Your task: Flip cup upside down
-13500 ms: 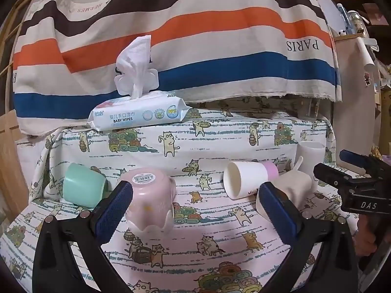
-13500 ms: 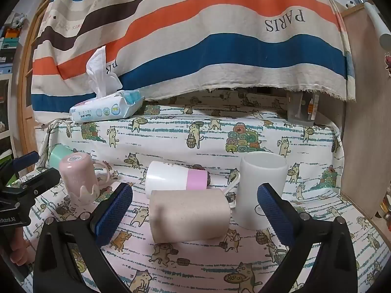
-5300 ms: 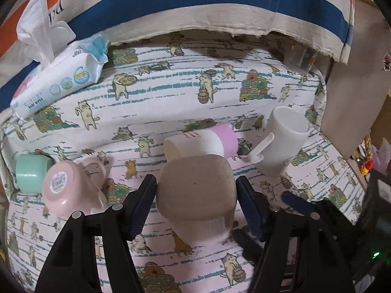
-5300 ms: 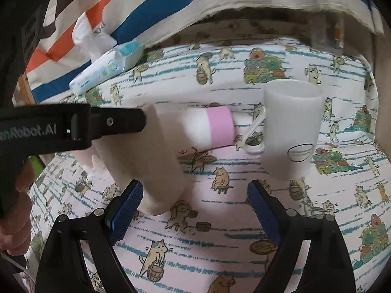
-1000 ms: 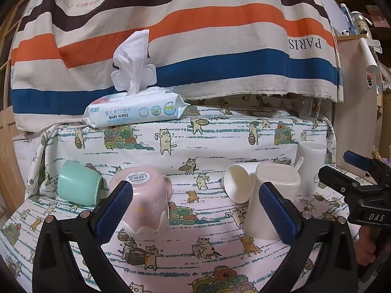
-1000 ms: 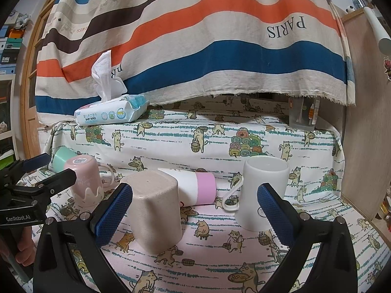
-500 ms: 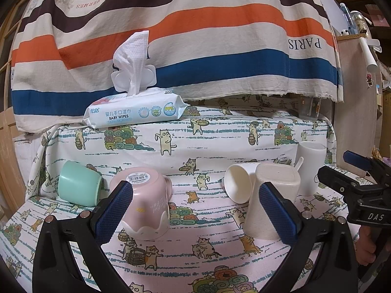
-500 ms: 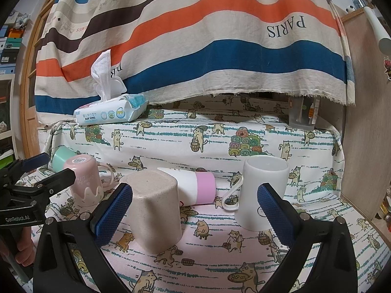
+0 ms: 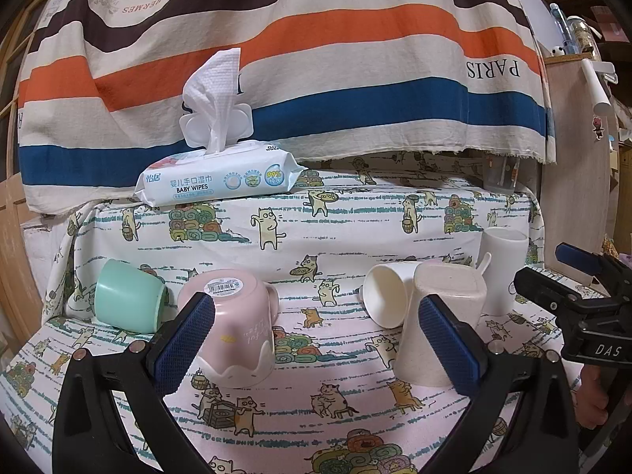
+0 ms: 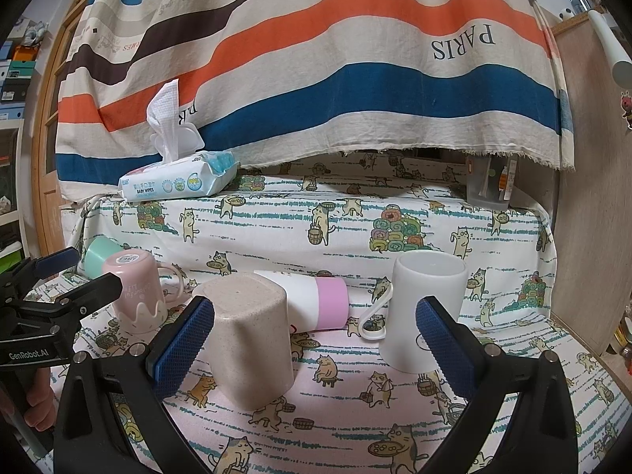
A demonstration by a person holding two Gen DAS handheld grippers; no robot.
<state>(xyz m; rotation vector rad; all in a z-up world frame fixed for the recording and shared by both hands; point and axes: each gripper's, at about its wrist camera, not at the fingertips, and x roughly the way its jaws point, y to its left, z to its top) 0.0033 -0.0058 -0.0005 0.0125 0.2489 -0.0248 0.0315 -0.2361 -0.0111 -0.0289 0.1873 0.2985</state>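
Both tongs, left gripper (image 9: 316, 343) and right gripper (image 10: 314, 343), hang wide open and empty; the beige cup (image 10: 251, 339), lying sideways seconds ago, now stands mouth-down, apparently done, while the white-pink cup (image 10: 312, 302) beyond still lies sideways

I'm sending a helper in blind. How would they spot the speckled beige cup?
On the cat-print cloth, look just left of the tall white mug. The speckled beige cup stands upside down, squarish, handle-free, in front of the white-and-pink cup lying sideways.
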